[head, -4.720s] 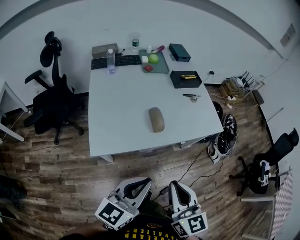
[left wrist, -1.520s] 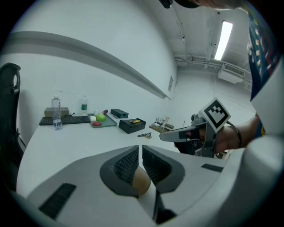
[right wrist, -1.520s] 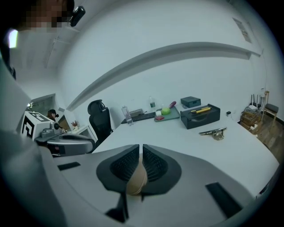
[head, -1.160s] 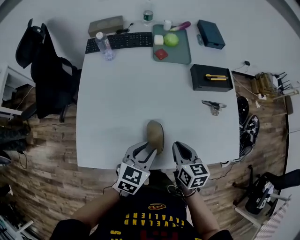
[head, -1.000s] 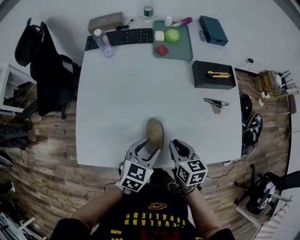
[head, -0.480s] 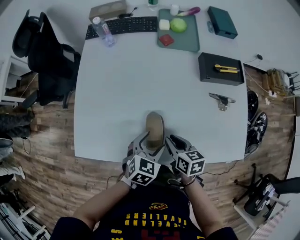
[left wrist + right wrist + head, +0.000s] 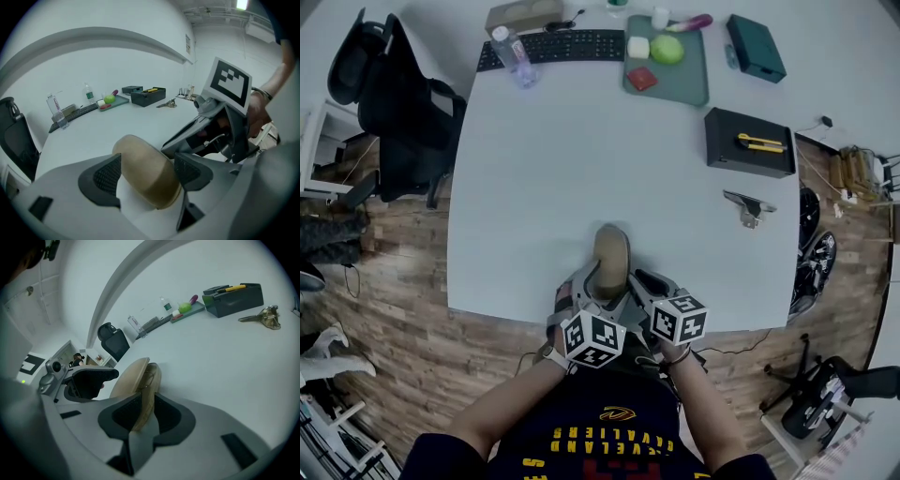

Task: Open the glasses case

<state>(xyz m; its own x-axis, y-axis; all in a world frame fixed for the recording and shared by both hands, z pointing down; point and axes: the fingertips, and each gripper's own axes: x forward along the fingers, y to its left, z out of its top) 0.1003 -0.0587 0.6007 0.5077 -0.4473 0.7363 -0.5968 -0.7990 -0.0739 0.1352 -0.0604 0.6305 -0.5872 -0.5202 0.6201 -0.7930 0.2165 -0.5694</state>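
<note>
Tan oval hard-shell glasses case (image 7: 610, 253) at lower centre of head view, near white desk's (image 7: 581, 169) front edge. With right tool (image 7: 144, 404) clamped on its thin rim, close left tool (image 7: 147, 173), jaws just spread wide astride the shell, then lever gently.

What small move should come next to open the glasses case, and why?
Probably close the left gripper on the glasses case: its jaws have just been opening and straddle its rounded end without gripping, while the right gripper pinches its thin edge. Steadying it should let that edge lift.
</note>
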